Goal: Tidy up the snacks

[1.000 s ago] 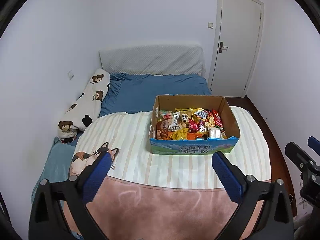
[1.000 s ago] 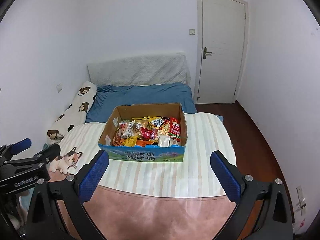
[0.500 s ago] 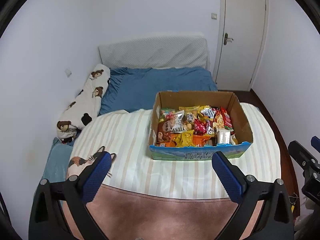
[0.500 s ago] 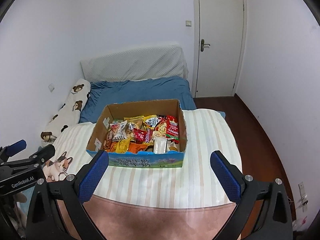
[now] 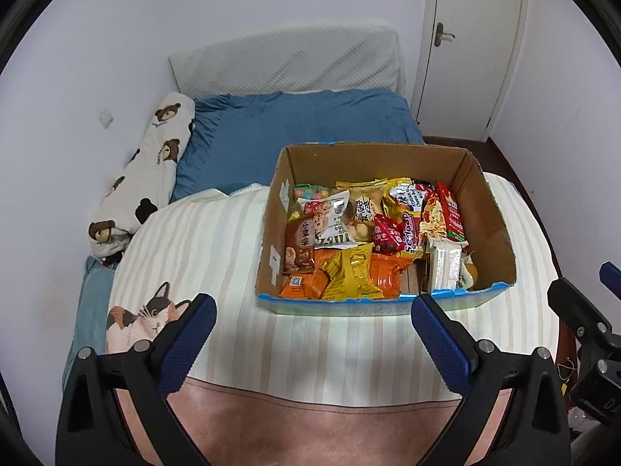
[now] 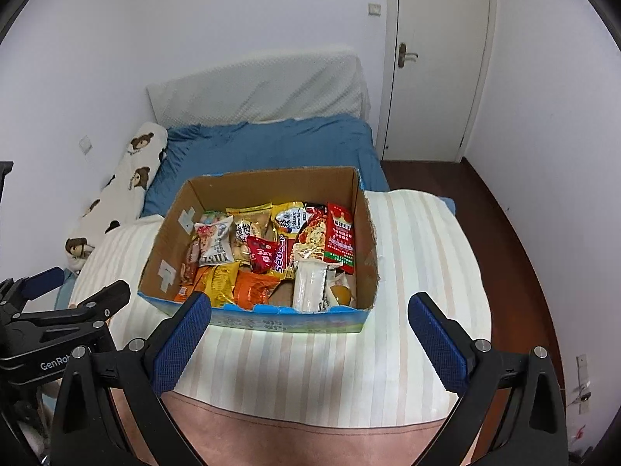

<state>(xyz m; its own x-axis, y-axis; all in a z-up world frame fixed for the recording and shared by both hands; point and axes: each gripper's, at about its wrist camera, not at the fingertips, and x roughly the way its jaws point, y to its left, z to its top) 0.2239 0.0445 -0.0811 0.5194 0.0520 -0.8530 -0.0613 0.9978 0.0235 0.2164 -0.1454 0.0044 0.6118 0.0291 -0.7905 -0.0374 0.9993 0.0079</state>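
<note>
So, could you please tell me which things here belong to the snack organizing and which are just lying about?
Belongs to the job:
- cardboard box on the striped blanket
- snack packets piled inside it
- left gripper and right gripper, both open and empty

Just lying about:
- bear-print pillow
- blue sheet
- cat print
- door

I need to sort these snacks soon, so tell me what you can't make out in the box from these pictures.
- Lower packets in the cardboard box: both views, covered by the top layer.
- Orange packets: right wrist view, labels too small.
- Box front print: left wrist view, cut off by its steep angle.
- Packets at the near left corner: right wrist view, behind the right gripper.
</note>
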